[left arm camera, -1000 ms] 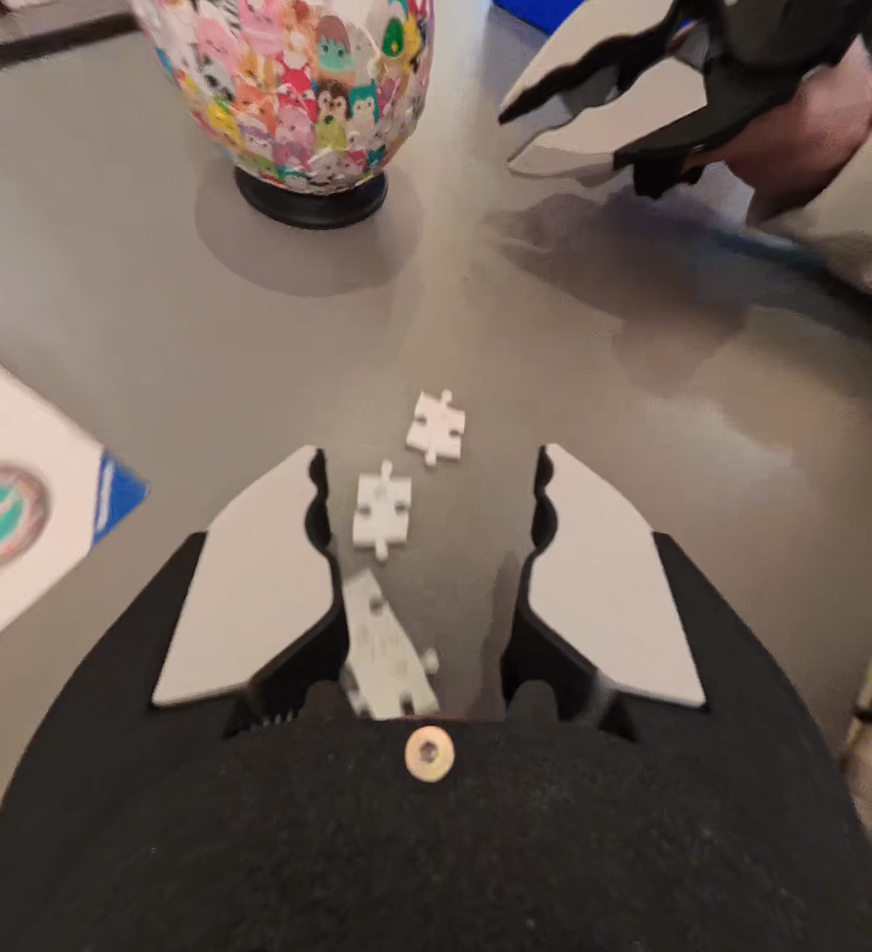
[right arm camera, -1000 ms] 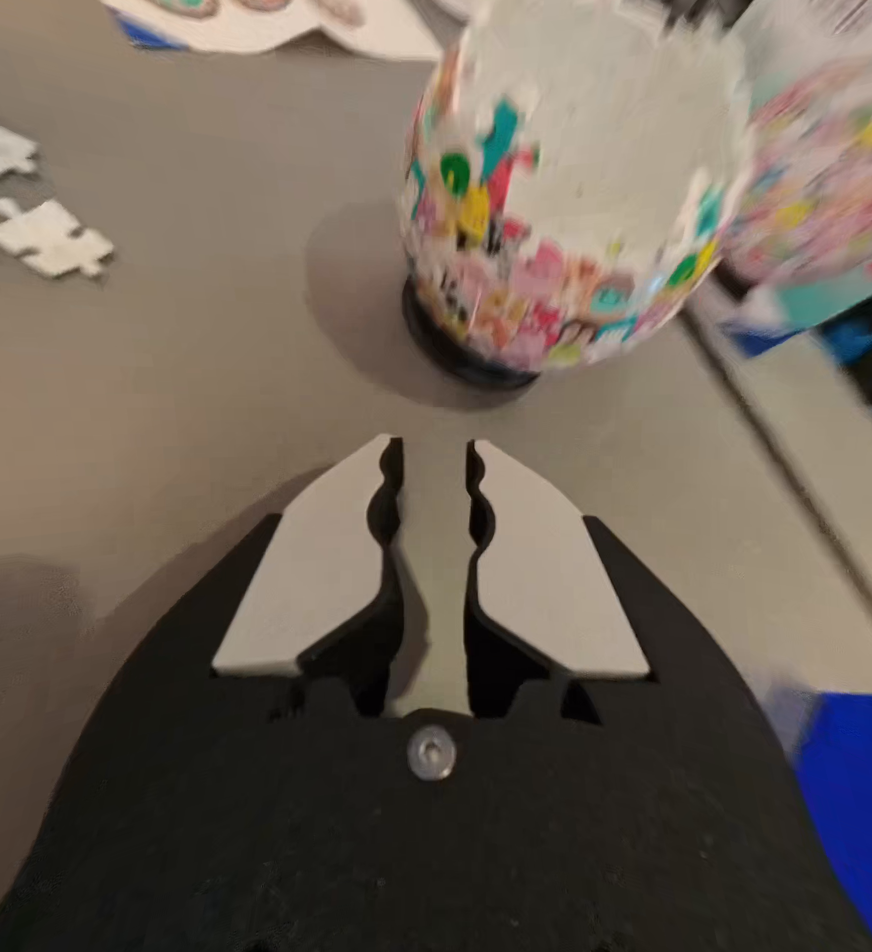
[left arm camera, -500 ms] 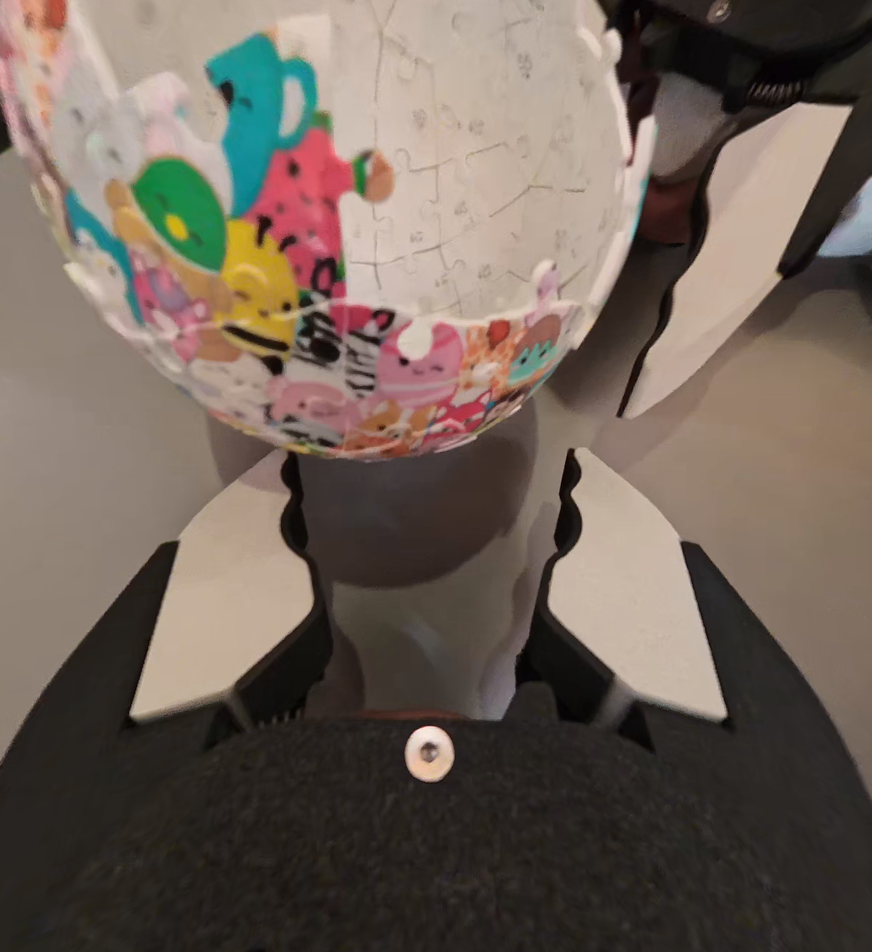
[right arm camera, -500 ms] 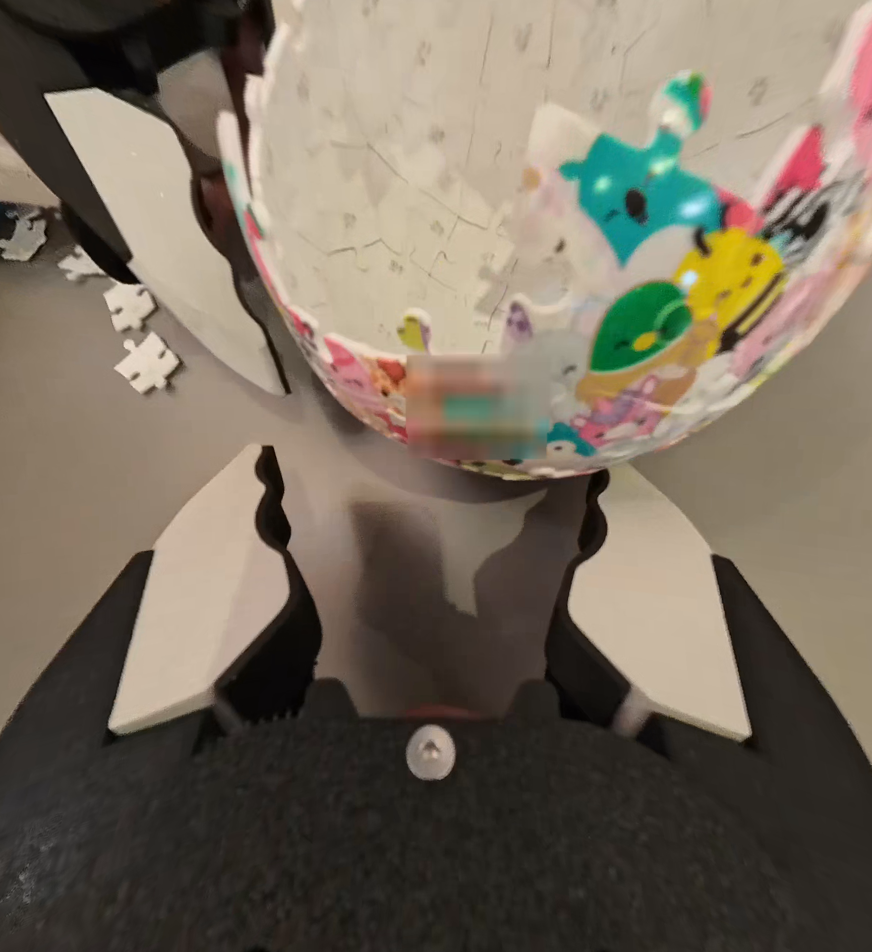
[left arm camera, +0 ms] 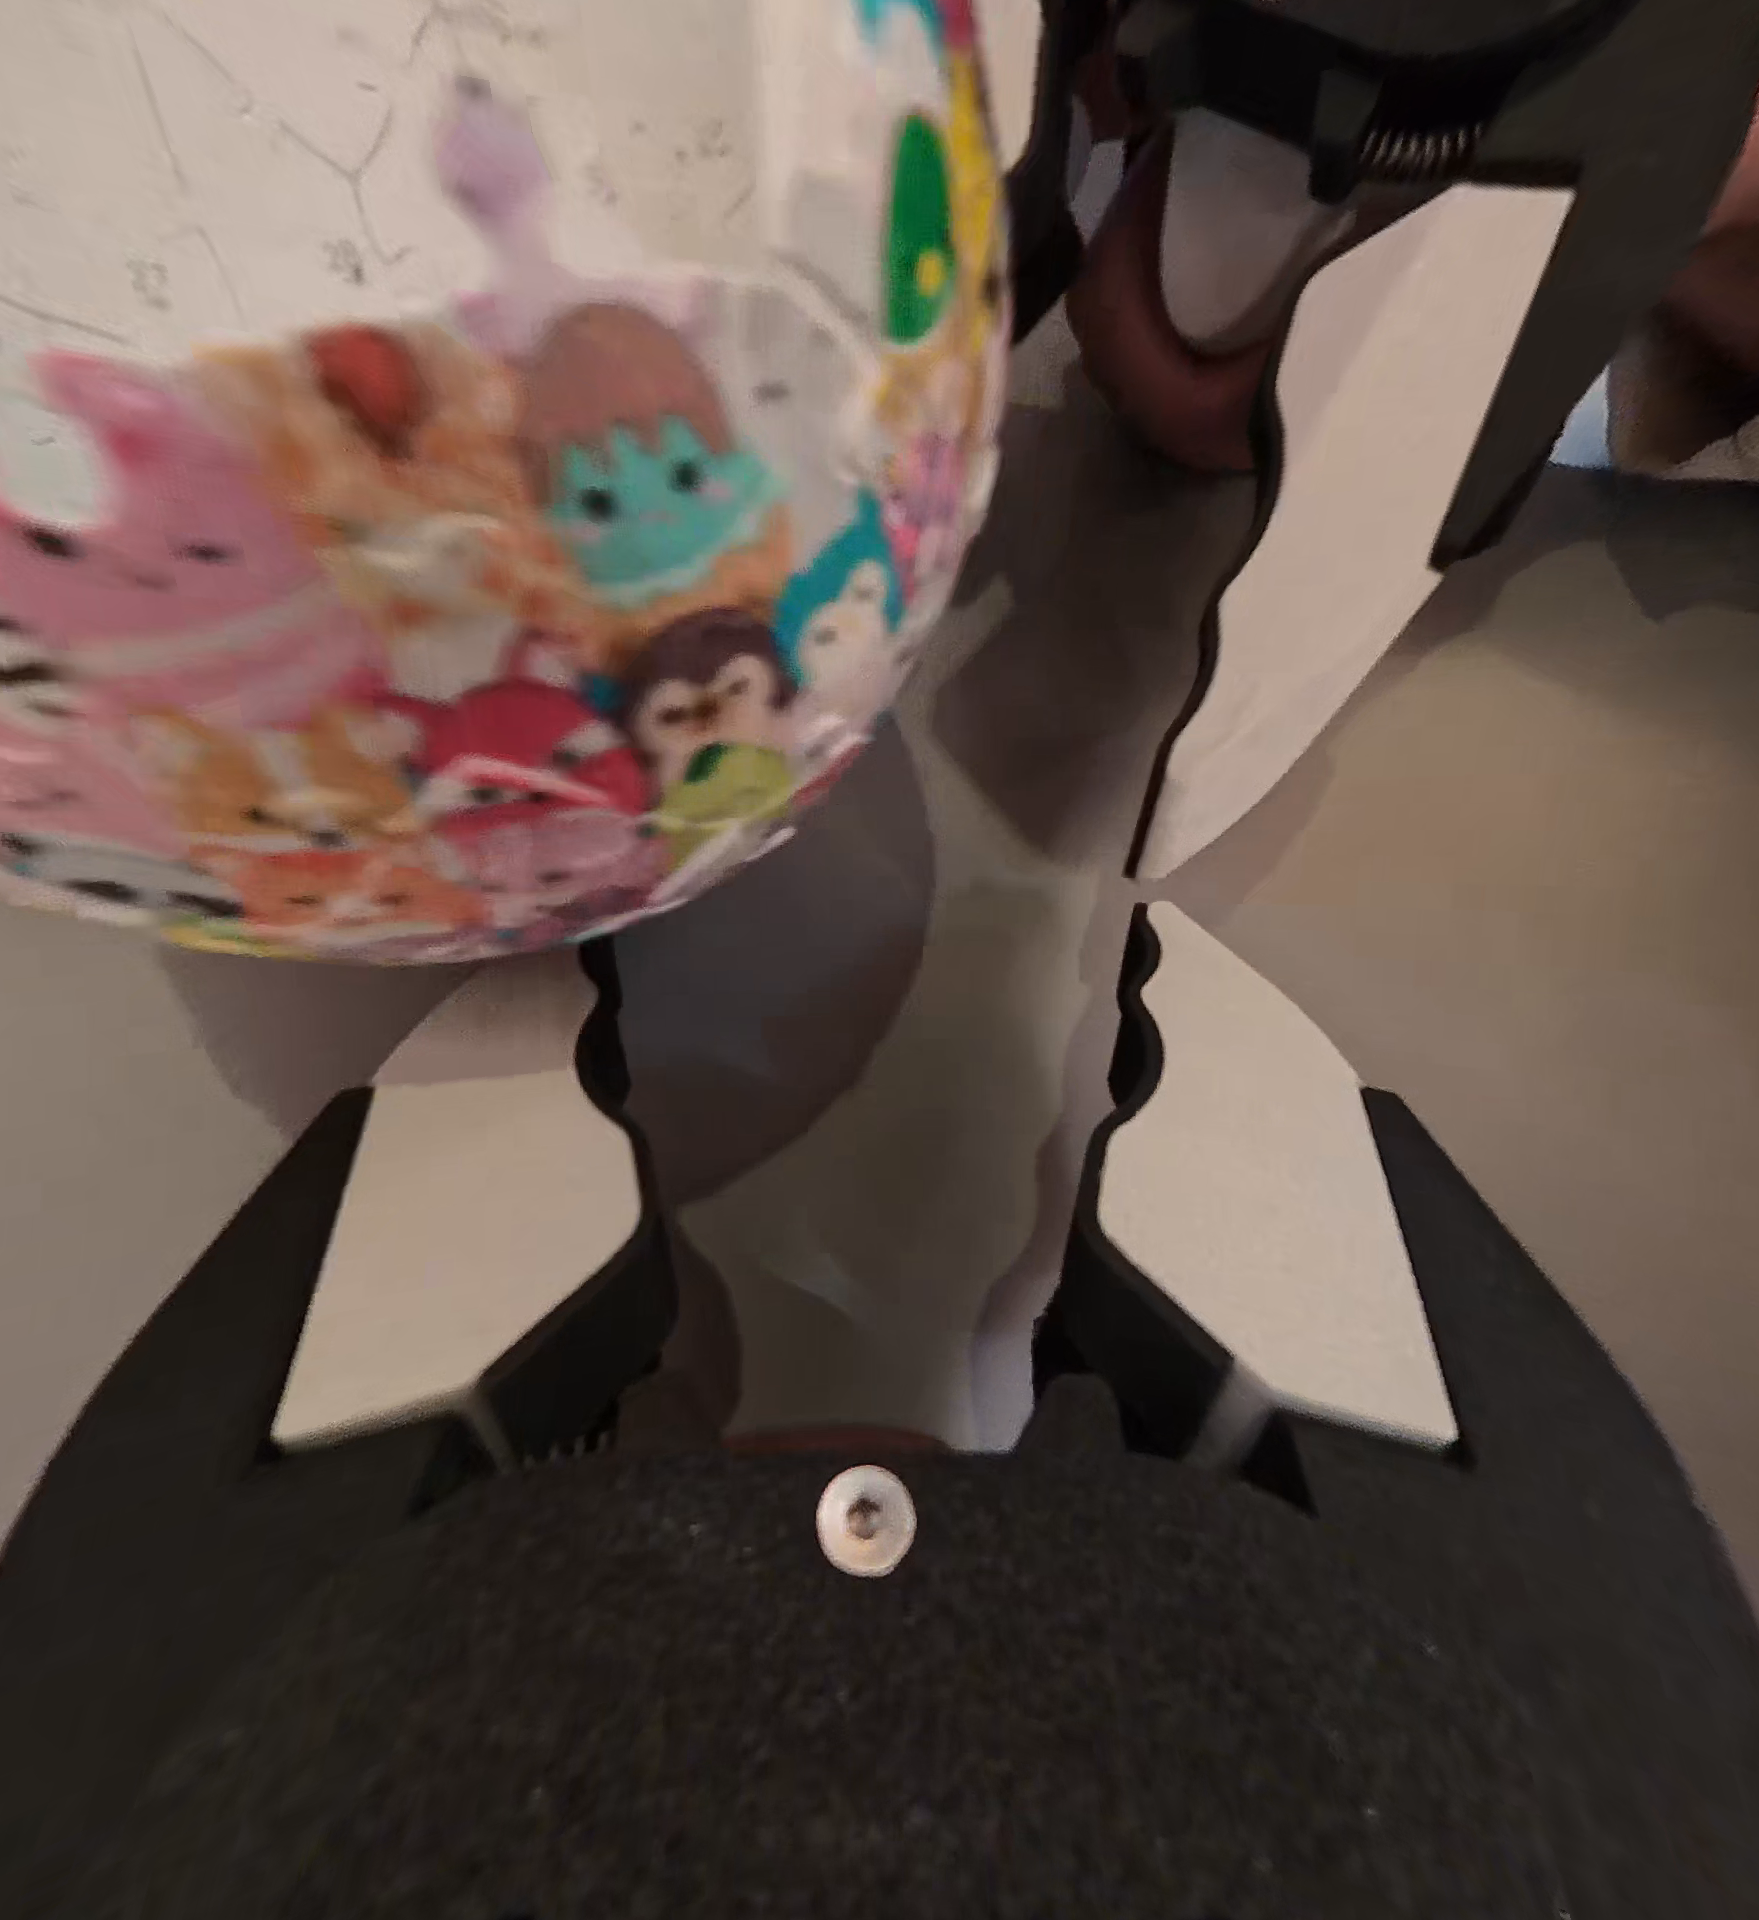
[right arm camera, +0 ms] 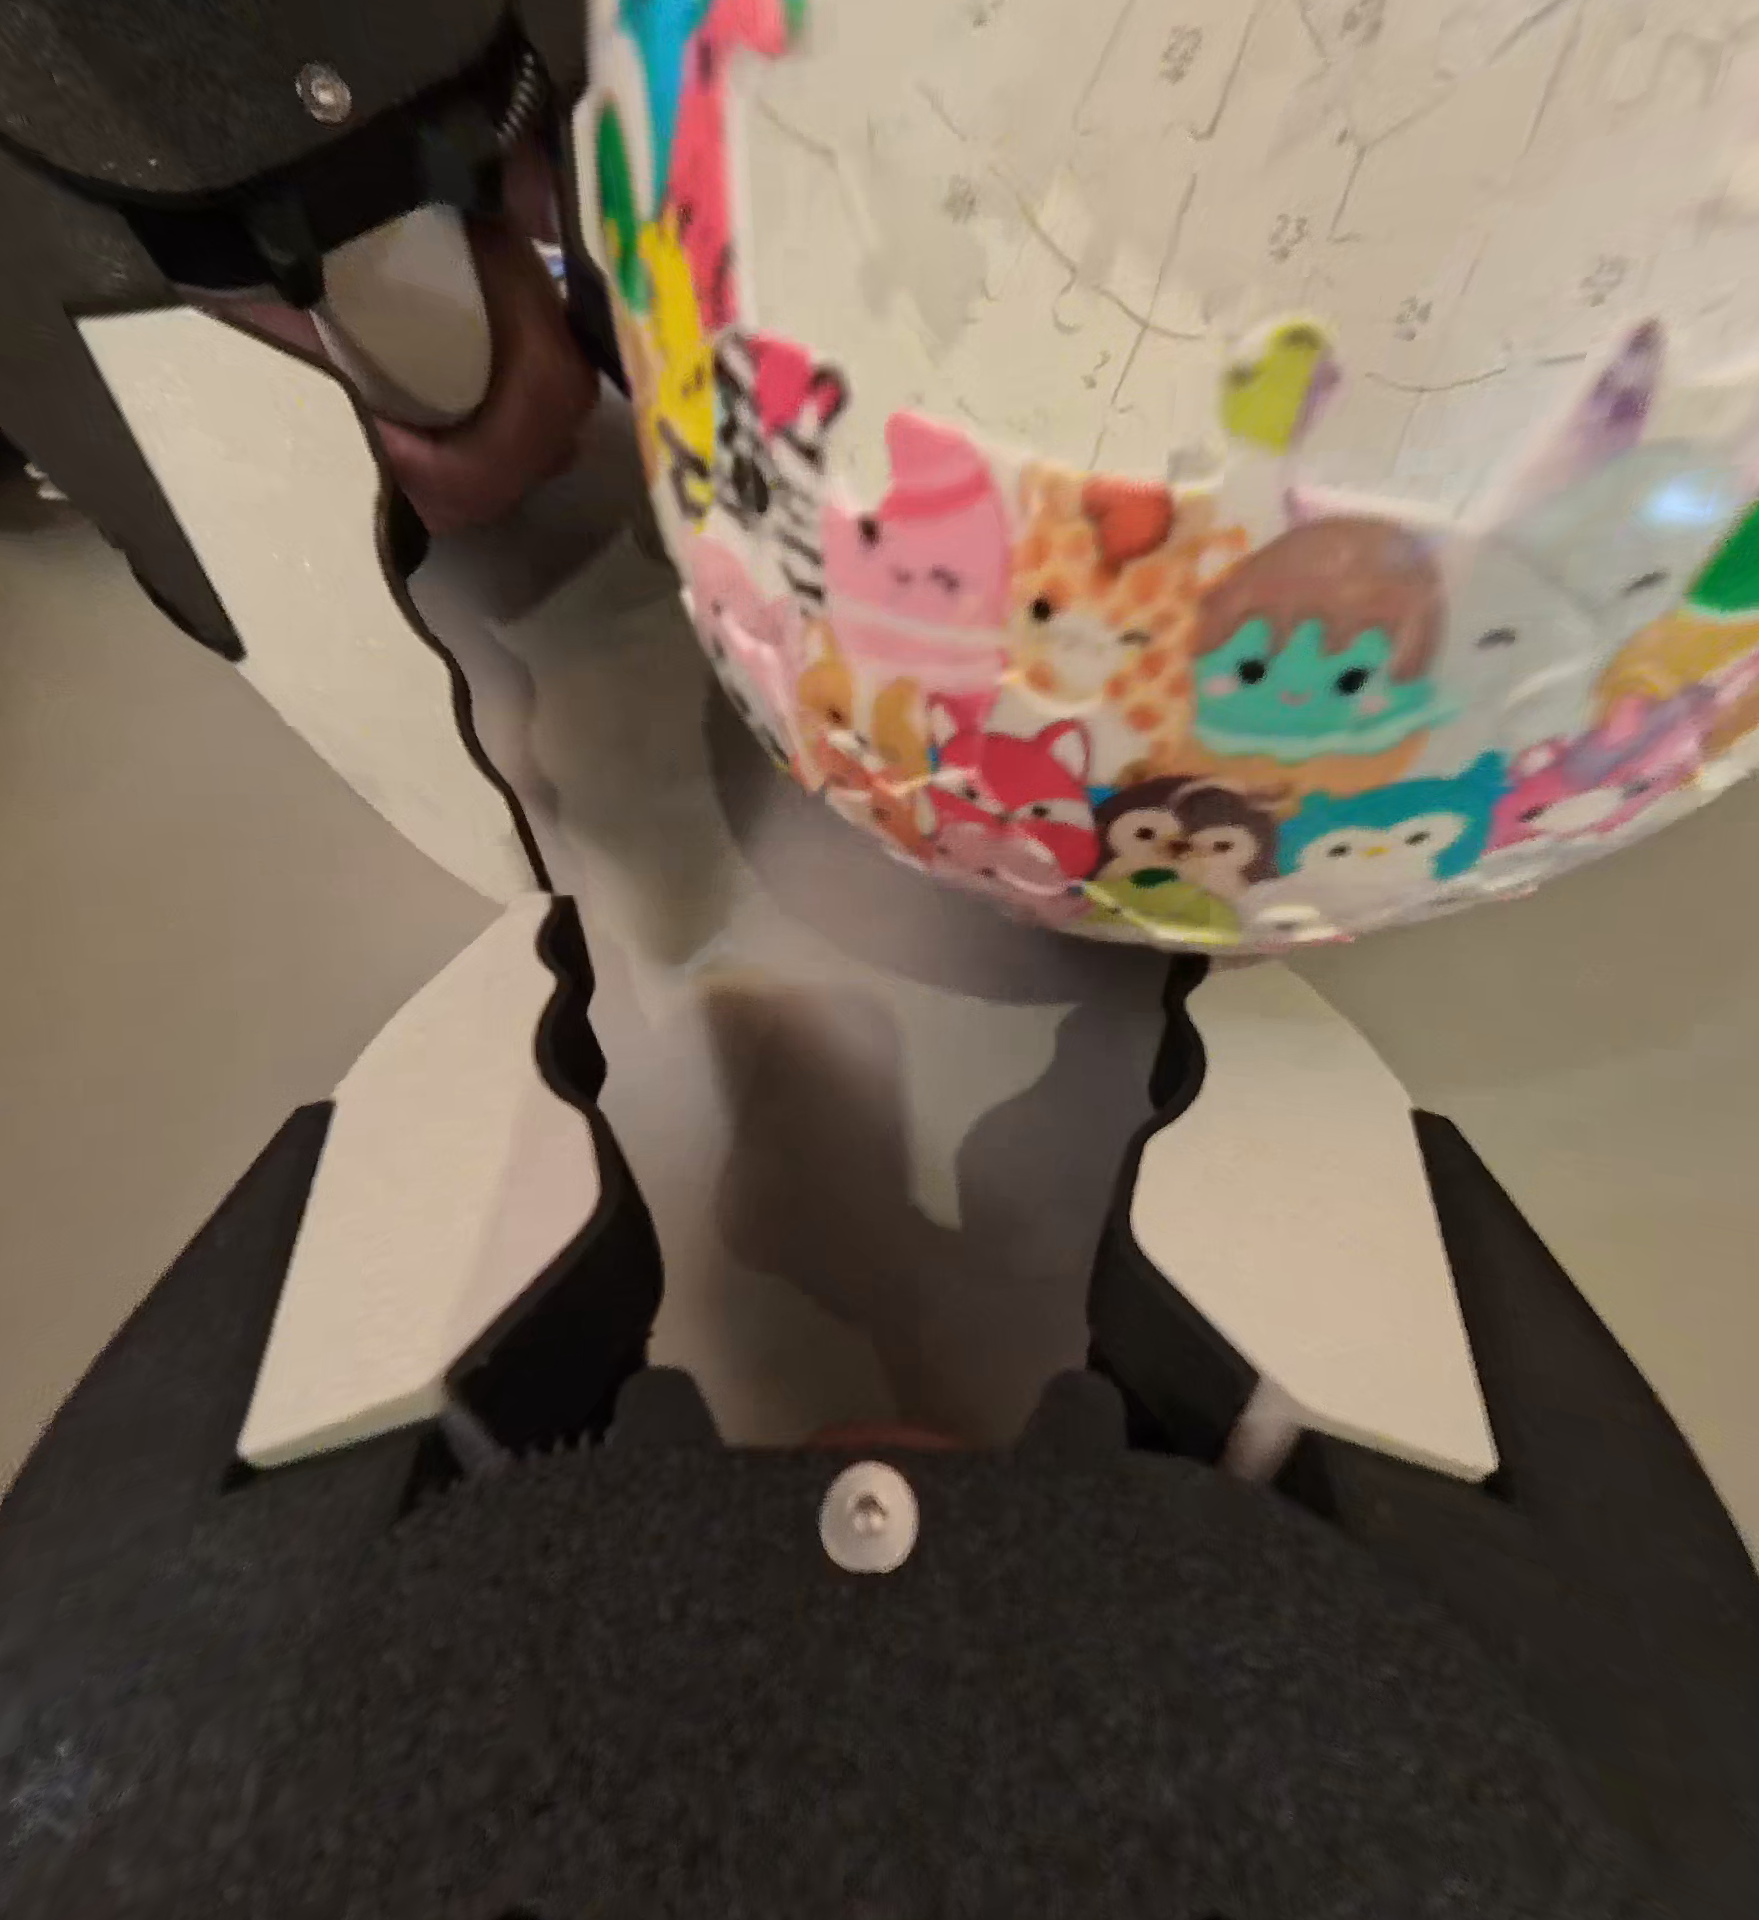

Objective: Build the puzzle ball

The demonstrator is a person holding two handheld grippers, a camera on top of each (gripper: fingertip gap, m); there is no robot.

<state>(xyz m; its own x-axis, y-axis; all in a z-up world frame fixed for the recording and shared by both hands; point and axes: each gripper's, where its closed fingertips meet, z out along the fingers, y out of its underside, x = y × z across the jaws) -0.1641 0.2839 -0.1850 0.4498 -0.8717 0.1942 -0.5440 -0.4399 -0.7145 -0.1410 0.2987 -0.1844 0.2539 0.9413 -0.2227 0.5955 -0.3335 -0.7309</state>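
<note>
The puzzle ball (left arm camera: pixel 439 582) is partly built, with colourful cartoon animals on its lower band and the white inside of its pieces showing above. It fills the upper left of the left wrist view and the upper right of the right wrist view (right arm camera: pixel 1218 644). Its stand is hidden. My left gripper (left arm camera: pixel 867 945) is open and empty, its left fingertip under the ball's lower edge. My right gripper (right arm camera: pixel 870 940) is open and empty, its right fingertip under the ball. The two grippers face each other, tips almost meeting beside the ball. I cannot tell whether either touches it.
The grey table (left arm camera: pixel 1581 935) lies below, darkened by the ball's shadow (right arm camera: pixel 823 1091). A person's hand and pale sleeve (left arm camera: pixel 1748 343) hold the right gripper at the top right of the left wrist view.
Both grippers have closed in low on the ball from opposite sides. The right gripper's jaws opened wide. The ball turned or shifted sideways in both views. The loose white pieces have left view.
</note>
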